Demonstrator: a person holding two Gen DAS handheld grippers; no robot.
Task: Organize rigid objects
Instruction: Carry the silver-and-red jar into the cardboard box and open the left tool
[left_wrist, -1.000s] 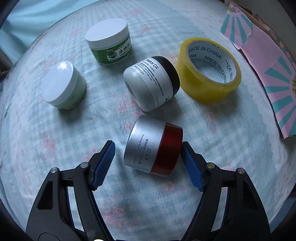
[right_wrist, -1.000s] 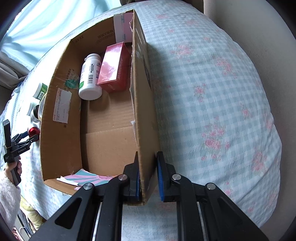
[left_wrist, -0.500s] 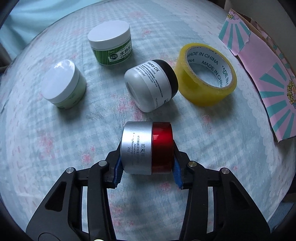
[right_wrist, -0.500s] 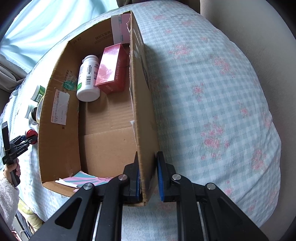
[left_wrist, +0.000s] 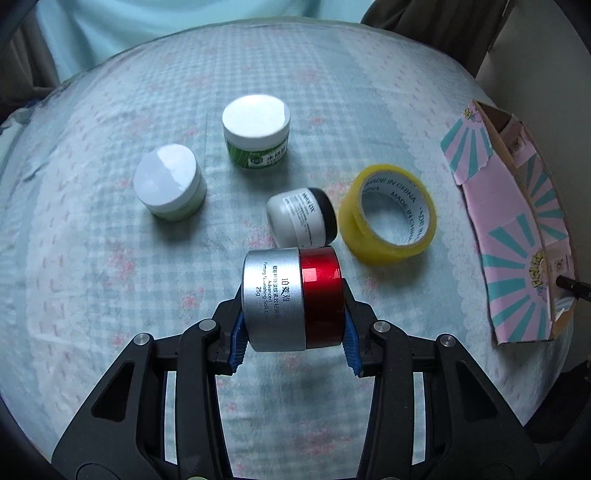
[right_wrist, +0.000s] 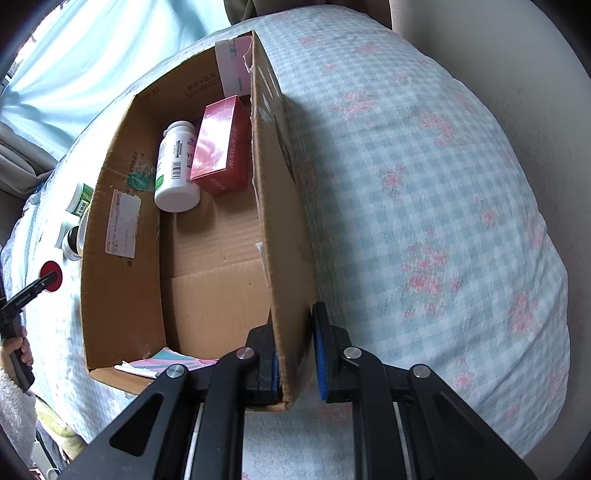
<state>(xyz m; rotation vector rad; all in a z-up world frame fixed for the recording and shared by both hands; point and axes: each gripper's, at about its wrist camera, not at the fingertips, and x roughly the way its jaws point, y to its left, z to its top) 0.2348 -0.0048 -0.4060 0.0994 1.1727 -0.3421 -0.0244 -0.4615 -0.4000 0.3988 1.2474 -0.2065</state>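
My left gripper (left_wrist: 293, 341) is shut on a silver jar with a red lid (left_wrist: 291, 295) and holds it above the checked cloth. Beyond it lie a white jar with a black lid (left_wrist: 301, 219) on its side, a yellow tape roll (left_wrist: 388, 214), a green jar with a white lid (left_wrist: 256, 134) and a pale jar with a white lid (left_wrist: 168, 182). My right gripper (right_wrist: 295, 356) is shut on the near right wall of the open cardboard box (right_wrist: 284, 206). Inside are a white bottle (right_wrist: 175, 170) and a red carton (right_wrist: 221, 146).
The box's pink and teal flap (left_wrist: 517, 236) stands at the right of the left wrist view. The left gripper with the red lid (right_wrist: 50, 280) shows left of the box in the right wrist view. A beige wall (right_wrist: 517, 74) lies to the right of the bed.
My left gripper closed on the silver and red jar, then lifted it off the cloth. My right gripper kept its hold on the box wall.
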